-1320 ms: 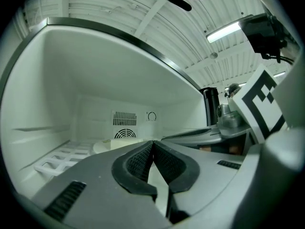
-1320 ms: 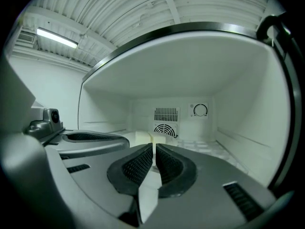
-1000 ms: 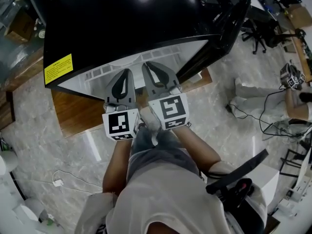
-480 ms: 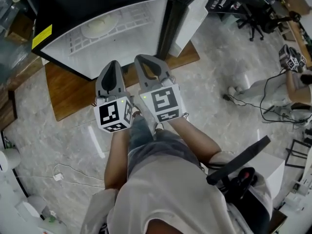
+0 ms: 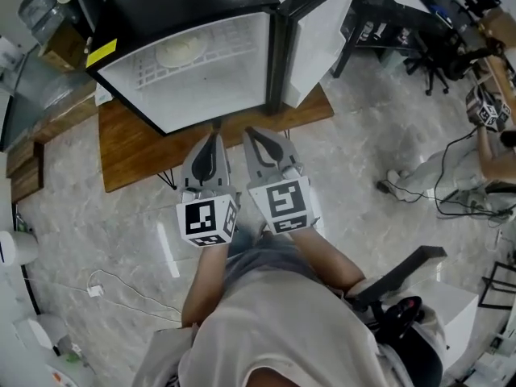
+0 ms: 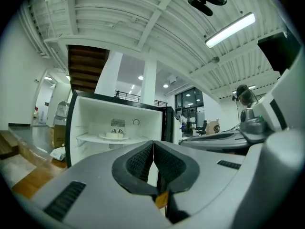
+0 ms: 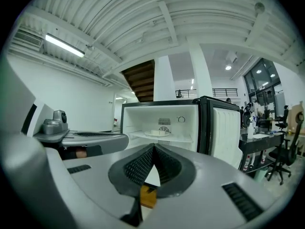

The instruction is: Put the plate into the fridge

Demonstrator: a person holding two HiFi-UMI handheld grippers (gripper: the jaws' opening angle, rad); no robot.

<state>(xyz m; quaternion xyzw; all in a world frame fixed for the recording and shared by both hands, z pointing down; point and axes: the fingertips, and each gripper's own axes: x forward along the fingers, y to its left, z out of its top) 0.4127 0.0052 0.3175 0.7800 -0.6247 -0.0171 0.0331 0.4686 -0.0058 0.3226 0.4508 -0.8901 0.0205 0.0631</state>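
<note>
The black fridge point(image 5: 173, 18) stands open on a wooden board point(image 5: 133, 147), its white door point(image 5: 314, 43) swung to the right. A white plate point(image 5: 181, 52) with something pale on it rests on the wire shelf inside; it also shows as the plate point(image 6: 116, 136) and the plate point(image 7: 159, 133) in the gripper views. My left gripper point(image 5: 212, 138) and right gripper point(image 5: 258, 134) hover side by side over the floor in front of the board, apart from the fridge. Both are shut with nothing between the pads, as the left gripper point(image 6: 153, 143) and right gripper point(image 7: 153, 148) show.
A person point(image 5: 484, 147) sits on the marble floor at the right with cables around. An office chair point(image 5: 431, 59) and desks stand at the back right. A black stand point(image 5: 395, 285) is near my right side. A white cable point(image 5: 101, 293) lies at the left.
Both grippers have drawn back from the fridge opening toward my body. The fridge now sits farther away and its inside with the plate is in full view.
</note>
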